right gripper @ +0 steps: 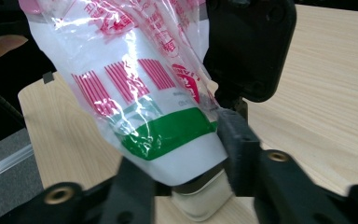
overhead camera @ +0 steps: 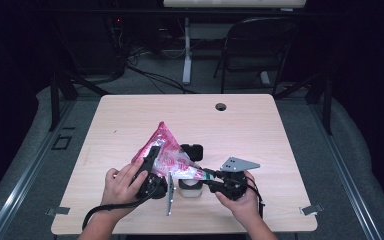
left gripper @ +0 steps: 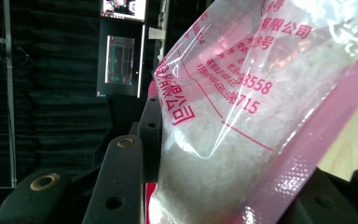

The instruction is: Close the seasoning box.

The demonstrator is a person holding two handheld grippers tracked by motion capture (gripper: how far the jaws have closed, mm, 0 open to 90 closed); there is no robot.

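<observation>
Left gripper (overhead camera: pixel 150 162): your jaws are clamped across the upper body of the bag (overhead camera: pixel 167 152); in the left gripper view the film bulges between them, packed with white grains. If you squeeze harder there, the thin plastic could split or the grains could surge towards the mouth.

Bag: it hangs tilted over the middle of the table (overhead camera: pixel 130 120), pink tip up and away from you, open lower end slanting down to your right. It is clear crinkled film with pink edging, red printed characters and bars, and a green band near the bottom; the contents look like coarse white crystals.

Container (overhead camera: pixel 190 189): a small pale pot sits on the table directly under the bag's lower end, with its black lid (overhead camera: pixel 192 151) lying just behind. If the mouth drifts off the rim, grains will scatter over the wood.

Right gripper (overhead camera: pixel 215 176): your jaws pinch the bag's lower end just below the green band. The film is slick, so a slack pinch may let it slide and dump too much at once.
</observation>
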